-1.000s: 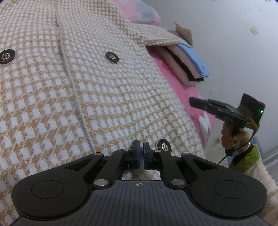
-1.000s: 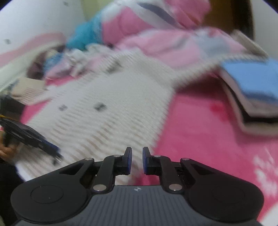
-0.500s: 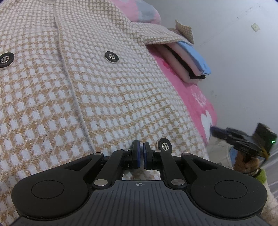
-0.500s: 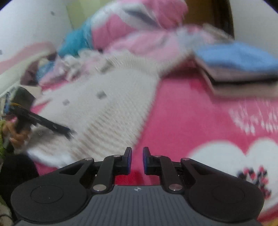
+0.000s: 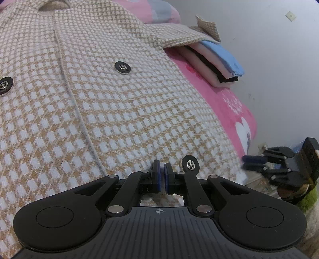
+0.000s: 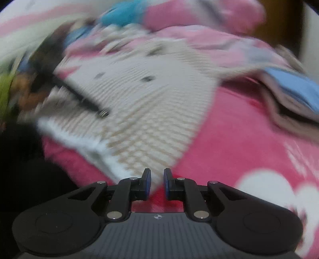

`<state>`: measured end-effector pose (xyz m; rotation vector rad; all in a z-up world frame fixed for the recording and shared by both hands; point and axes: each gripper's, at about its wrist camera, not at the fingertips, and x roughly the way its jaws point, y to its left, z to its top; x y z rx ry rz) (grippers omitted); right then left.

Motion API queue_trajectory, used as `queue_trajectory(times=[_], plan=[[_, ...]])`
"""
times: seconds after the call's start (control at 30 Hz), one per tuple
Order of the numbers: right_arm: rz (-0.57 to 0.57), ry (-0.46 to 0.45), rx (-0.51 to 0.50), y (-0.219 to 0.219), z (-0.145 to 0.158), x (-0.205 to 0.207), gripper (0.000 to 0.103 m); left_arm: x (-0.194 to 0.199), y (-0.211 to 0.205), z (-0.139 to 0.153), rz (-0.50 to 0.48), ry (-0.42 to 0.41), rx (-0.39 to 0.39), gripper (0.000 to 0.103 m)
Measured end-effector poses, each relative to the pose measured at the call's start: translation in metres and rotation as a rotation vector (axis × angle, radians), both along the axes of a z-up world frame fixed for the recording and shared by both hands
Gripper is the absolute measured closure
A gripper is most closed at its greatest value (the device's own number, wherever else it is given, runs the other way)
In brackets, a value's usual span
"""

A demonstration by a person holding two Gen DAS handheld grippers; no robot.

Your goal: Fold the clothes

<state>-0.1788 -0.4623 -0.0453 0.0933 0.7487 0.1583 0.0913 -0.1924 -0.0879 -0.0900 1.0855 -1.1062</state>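
A beige-and-white houndstooth coat with dark buttons lies spread front-up on a pink bed cover. My left gripper is shut on the coat's bottom hem, beside a silver-centred button. In the blurred right wrist view the coat lies ahead. My right gripper stands open just short of its lower right corner, with nothing between the fingers. The left wrist view shows the right gripper off the bed's edge, level with the hem. A hand holds the left gripper at the hem.
A folded stack of pink, black and blue clothes lies on the bed right of the coat, partly under its sleeve. A heap of pink and blue bedding fills the far side. A grey wall is close on the right.
My right gripper has dropped lower and swung in toward the coat's lower right corner. The left gripper stays put at the hem.
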Motion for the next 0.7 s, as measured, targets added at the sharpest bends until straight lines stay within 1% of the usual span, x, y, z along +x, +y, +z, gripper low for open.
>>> queue_trajectory(times=[0.03,0.07,0.1,0.27,0.3,0.33,0.37,0.4,0.47,0.57,0.67,0.7], plan=[[-0.063,-0.011,0.087,-0.011,-0.001,-0.005,0.080,0.000,0.000,0.000,0.001,-0.001,0.000,0.096],[-0.128,-0.021,0.177,-0.021,-0.004,-0.010,0.072,-0.001,0.000,0.000,0.002,-0.002,0.000,0.096],[-0.155,-0.020,0.224,-0.024,-0.008,-0.010,0.071,-0.001,-0.001,0.000,0.004,-0.003,0.001,0.096],[-0.219,0.006,0.377,-0.024,-0.033,-0.007,0.071,-0.004,-0.002,0.002,0.008,-0.021,0.011,0.096],[-0.232,0.012,0.408,-0.024,-0.038,-0.006,0.071,-0.005,-0.002,0.002,0.008,-0.028,0.013,0.096],[-0.244,0.017,0.438,-0.024,-0.043,-0.005,0.074,-0.007,-0.002,0.003,0.007,-0.036,0.015,0.096],[-0.252,0.012,0.433,-0.022,-0.043,-0.006,0.094,-0.008,-0.003,0.003,0.006,-0.043,0.017,0.096],[-0.254,0.003,0.429,-0.021,-0.040,-0.007,0.098,-0.008,-0.003,0.004,0.005,-0.050,0.021,0.096],[-0.246,-0.041,0.406,-0.020,-0.029,-0.015,0.099,-0.011,-0.004,0.006,-0.001,-0.067,0.032,0.096],[-0.234,-0.076,0.331,-0.020,-0.016,-0.020,0.101,-0.015,-0.006,0.009,-0.018,-0.103,0.051,0.096],[-0.248,-0.004,0.255,-0.017,-0.035,-0.009,0.102,-0.019,-0.007,0.010,-0.034,-0.139,0.061,0.096],[-0.254,0.006,0.261,-0.017,-0.041,-0.007,0.102,-0.020,-0.007,0.010,-0.035,-0.144,0.063,0.096]])
